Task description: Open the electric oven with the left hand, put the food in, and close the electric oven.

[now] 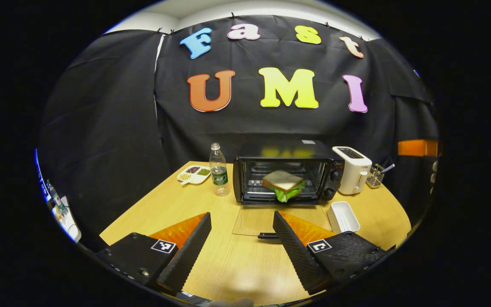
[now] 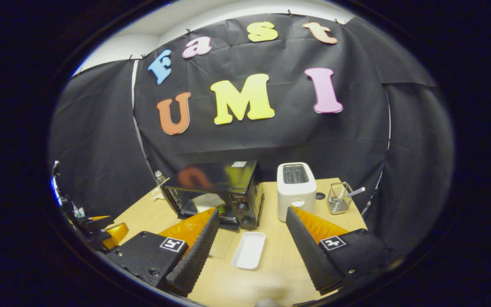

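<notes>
Well back from the oven, the left gripper [image 1: 241, 238] hangs over the wooden table [image 1: 224, 264] with its fingers spread wide and nothing between them. In the left gripper view, going left to right along the far side of the table: a small divided dish [image 1: 193, 174] of beans or grains, too small to tell apart; a clear plastic bottle [image 1: 218, 169] standing upright just beside the electric oven [image 1: 286, 172]. The oven's glass door [image 1: 279, 218] lies folded down flat toward the camera, nearly see-through against the wood, and its dark handle [image 1: 267, 235] is partly hidden behind one finger. The sandwich [image 1: 284, 185], bread over green lettuce, sits at the mouth of the oven on the rack. Right of the oven stand a white toaster [image 1: 353, 169], a wire holder [image 1: 374, 175] with a utensil, and nearer, an empty white tray [image 1: 343, 216].

In the right gripper view, the right gripper [image 2: 252, 245] is likewise spread and empty above the white tray [image 2: 249, 250]. The oven [image 2: 215, 192] shows at an angle, its interior partly blocked by one finger and blurred by reflections. The toaster [image 2: 296, 189] and wire holder [image 2: 339, 197] stand to its right.
</notes>
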The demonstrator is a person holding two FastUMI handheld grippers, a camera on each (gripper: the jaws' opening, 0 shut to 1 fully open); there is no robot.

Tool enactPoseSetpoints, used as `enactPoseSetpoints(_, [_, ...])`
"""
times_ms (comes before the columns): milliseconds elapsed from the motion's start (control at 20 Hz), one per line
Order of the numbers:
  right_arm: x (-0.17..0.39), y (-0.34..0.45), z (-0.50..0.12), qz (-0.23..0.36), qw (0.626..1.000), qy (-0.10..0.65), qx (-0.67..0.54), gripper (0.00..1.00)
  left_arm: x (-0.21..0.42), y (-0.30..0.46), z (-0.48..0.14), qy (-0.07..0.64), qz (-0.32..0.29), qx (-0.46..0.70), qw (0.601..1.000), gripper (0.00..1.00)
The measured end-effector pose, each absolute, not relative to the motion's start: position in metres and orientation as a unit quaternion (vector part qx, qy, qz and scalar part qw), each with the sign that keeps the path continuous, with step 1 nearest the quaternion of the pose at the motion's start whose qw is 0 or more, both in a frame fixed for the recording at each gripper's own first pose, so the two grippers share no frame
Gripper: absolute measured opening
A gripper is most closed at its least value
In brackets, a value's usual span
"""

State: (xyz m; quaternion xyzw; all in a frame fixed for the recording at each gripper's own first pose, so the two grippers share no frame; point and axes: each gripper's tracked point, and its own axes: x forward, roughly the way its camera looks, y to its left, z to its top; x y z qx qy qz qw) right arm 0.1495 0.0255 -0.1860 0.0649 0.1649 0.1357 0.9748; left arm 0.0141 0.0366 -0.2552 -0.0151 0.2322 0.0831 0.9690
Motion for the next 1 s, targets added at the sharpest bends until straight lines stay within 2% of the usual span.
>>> enactPoseSetpoints(450, [0.126,-0.006,-0.187,0.119,0.973,0.19,0.047,1.0,0.029,-0.026,-0.369,0.309,0.017,-0.024,0.95,0.96])
enactPoseSetpoints(500, [0.124,-0.009,-0.188,0.113,0.974,0.192,0.041,0.89,0.031,-0.029,-0.381,0.319,0.01,-0.026,0.947,0.96])
enactPoseSetpoints(550, [0.123,-0.01,-0.187,0.109,0.974,0.194,0.04,1.0,0.033,-0.034,-0.392,0.328,0.004,-0.025,0.945,0.96])
enactPoseSetpoints(850, [0.114,-0.019,-0.187,0.076,0.976,0.202,0.007,1.0,0.052,-0.045,-0.432,0.354,-0.014,-0.026,0.935,0.96])
enactPoseSetpoints(900, [0.112,-0.02,-0.188,0.073,0.976,0.204,0.006,0.9,0.055,-0.046,-0.436,0.356,-0.013,-0.026,0.934,0.96])
enactPoseSetpoints(950, [0.111,-0.021,-0.188,0.068,0.976,0.205,0.005,1.0,0.057,-0.045,-0.44,0.359,-0.01,-0.023,0.933,0.96])
enactPoseSetpoints(1000, [0.11,-0.022,-0.188,0.065,0.976,0.206,0.004,0.9,0.058,-0.043,-0.444,0.363,-0.007,-0.024,0.932,0.96])
